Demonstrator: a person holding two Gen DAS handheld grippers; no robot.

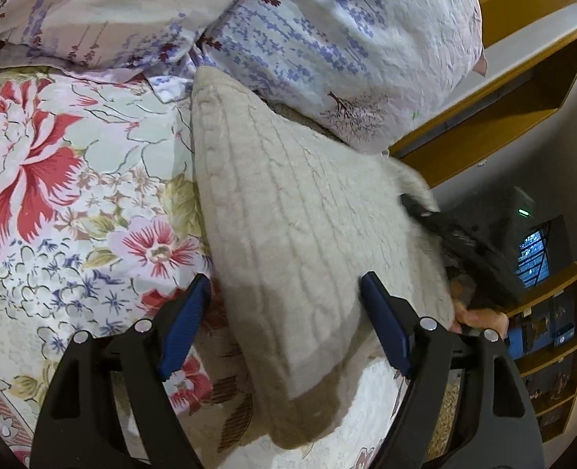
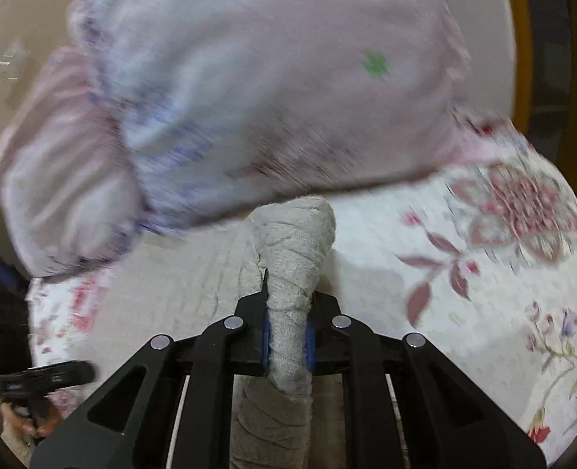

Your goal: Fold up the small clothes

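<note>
A cream cable-knit sweater (image 1: 300,211) lies on the floral bedsheet (image 1: 65,179), one side lifted. My left gripper (image 1: 288,328) is open, its blue pads on either side of the sweater's near part, just above it. My right gripper (image 2: 287,336) is shut on a bunched edge of the sweater (image 2: 292,258) and holds it up off the bed. The right gripper also shows in the left wrist view (image 1: 464,246), pulling the sweater's right edge. The left gripper shows in the right wrist view at the lower left (image 2: 42,381).
Two lavender-print pillows (image 1: 327,39) lie just behind the sweater; one fills the top of the right wrist view (image 2: 249,90). Wooden shelves (image 1: 522,125) stand past the bed's right edge.
</note>
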